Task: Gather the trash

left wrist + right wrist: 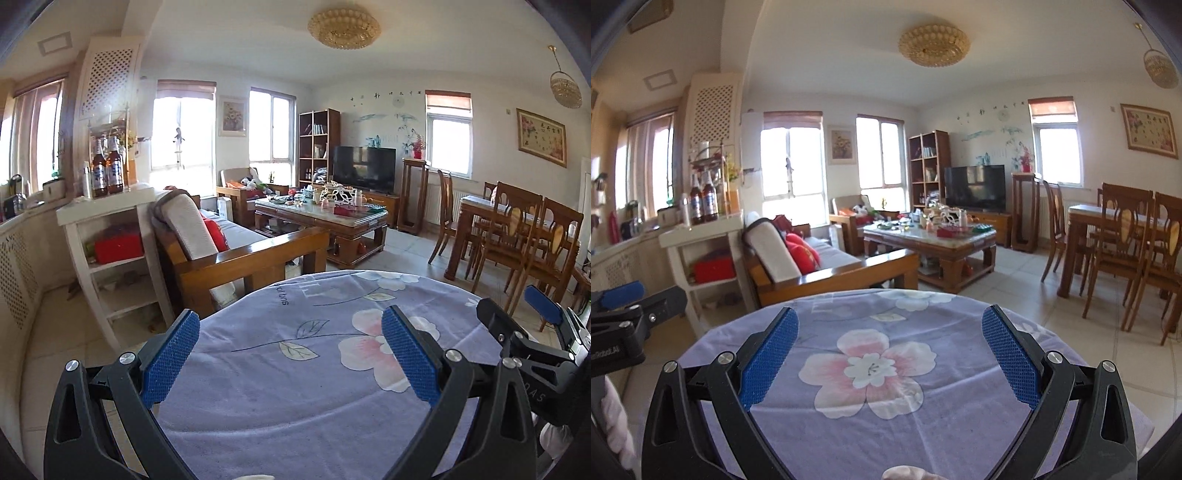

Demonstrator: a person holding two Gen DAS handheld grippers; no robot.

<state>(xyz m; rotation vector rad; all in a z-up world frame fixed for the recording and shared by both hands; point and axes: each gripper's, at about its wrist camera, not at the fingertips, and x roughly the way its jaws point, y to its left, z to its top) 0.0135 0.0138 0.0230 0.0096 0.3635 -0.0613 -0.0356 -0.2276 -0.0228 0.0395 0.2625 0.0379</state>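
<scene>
Hovering spread over a floral purple tablecloth [886,413], both claws [291,354] [890,354] face a cluttered coffee table [929,240].

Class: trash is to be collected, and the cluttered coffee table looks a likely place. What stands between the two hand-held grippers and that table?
The flowered cloth surface lies under both open grippers, the left hand-held gripper and right hand-held gripper. Beyond it the wooden sofa arm partly blocks the coffee table; tiled floor looks open.

Your left gripper [290,347] and right gripper [890,350] both gape wide over the bare floral tablecloth [871,413], nothing between the fingers. Ahead of them, the sofa's wooden armrest [258,258] blocks the left; tiled floor [1067,325] lies open toward the right, short of the dining chairs [1126,254].
</scene>
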